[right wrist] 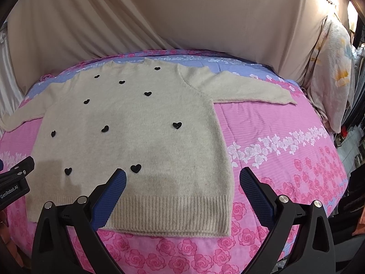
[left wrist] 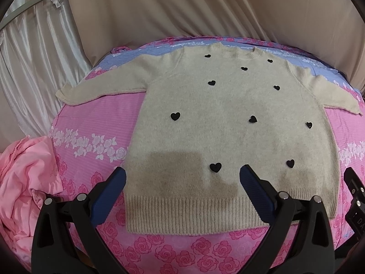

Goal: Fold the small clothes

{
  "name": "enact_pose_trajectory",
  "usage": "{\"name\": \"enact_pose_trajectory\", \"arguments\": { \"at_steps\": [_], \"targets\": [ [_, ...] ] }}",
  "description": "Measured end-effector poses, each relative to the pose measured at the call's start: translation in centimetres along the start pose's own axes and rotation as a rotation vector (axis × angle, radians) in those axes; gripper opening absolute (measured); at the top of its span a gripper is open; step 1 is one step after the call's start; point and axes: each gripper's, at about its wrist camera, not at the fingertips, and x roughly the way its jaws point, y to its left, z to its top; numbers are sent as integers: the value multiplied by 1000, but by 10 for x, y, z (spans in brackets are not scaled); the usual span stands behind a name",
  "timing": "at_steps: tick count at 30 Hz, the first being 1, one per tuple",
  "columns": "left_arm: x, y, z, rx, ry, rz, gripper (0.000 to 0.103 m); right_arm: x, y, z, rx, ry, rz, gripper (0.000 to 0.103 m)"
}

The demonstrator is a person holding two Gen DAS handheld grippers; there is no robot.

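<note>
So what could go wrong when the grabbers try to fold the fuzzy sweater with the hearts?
The sweater is thick and fuzzy, so the open left gripper or right gripper might pinch the pink bedsheet too, or only the top layer. Both sleeves stick out sideways and could flop or bunch during folding. The little black hearts might snag on a finger. The bed looks soft, so folds may come out crooked.

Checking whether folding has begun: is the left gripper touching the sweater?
Cannot tell. In the left wrist view the left gripper, jaws open, overlaps the sweater hem; no contact or gap shows plainly.
</note>
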Motion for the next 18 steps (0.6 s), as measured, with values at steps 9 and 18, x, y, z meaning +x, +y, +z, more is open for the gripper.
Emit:
{"name": "enact_pose_trajectory", "arguments": {
  "at_steps": [9,18],
  "targets": [
    [1,-2,0,1,4,2,98,1,0,0,-1,1,2,98],
    [3,-7,4,9,7,3,98,4,-4,1,5,4,3,98]
  ]
}}
